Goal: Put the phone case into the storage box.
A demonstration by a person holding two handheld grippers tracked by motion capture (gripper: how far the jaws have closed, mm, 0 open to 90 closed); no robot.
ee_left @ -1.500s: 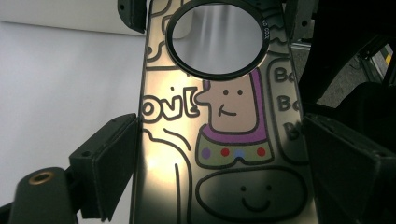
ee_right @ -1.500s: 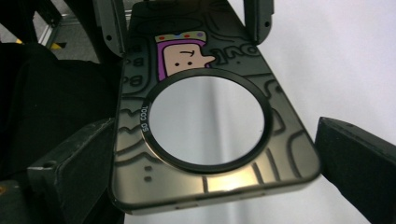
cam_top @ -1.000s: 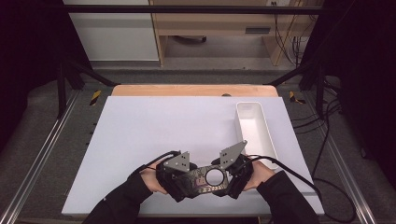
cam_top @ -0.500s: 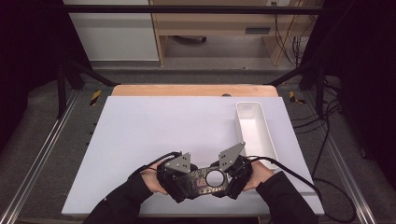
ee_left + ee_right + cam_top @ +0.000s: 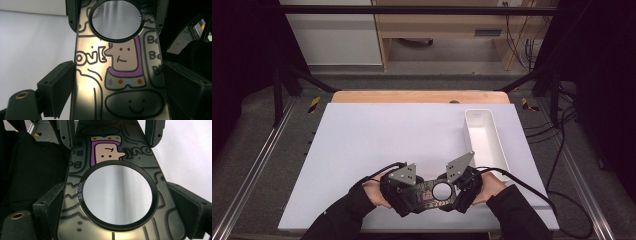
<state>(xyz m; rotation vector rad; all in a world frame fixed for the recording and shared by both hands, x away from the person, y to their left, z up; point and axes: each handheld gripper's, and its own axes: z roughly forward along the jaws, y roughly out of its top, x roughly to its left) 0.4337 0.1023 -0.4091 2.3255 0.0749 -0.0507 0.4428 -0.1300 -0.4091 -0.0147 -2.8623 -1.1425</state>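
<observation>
**Two grippers, one flat case held level over the tabletop**

Two pairs of jaws share a single load. Largest in the field is the white tabletop [image 5: 377, 150], with a long white tray [image 5: 484, 137] standing empty toward its far right side, well apart from my hands. Near the front edge, my left gripper [image 5: 404, 187] and right gripper [image 5: 462, 185] face each other, each clamped on one end of a dark, glossy phone case [image 5: 432, 192]. The case [image 5: 117, 75] carries cartoon drawings and a round mirror disc [image 5: 117, 195] rimmed in black. In both gripper views the pads press on the case's long edges, so each set of jaws is closed on it. To do this step well, I judge that both grips should remain even and the case level. Twisting one hand against the other would likely flex or slip the smooth shell. Smallest detail: the rim lettering "SO COOL" [image 5: 80, 192].
</observation>
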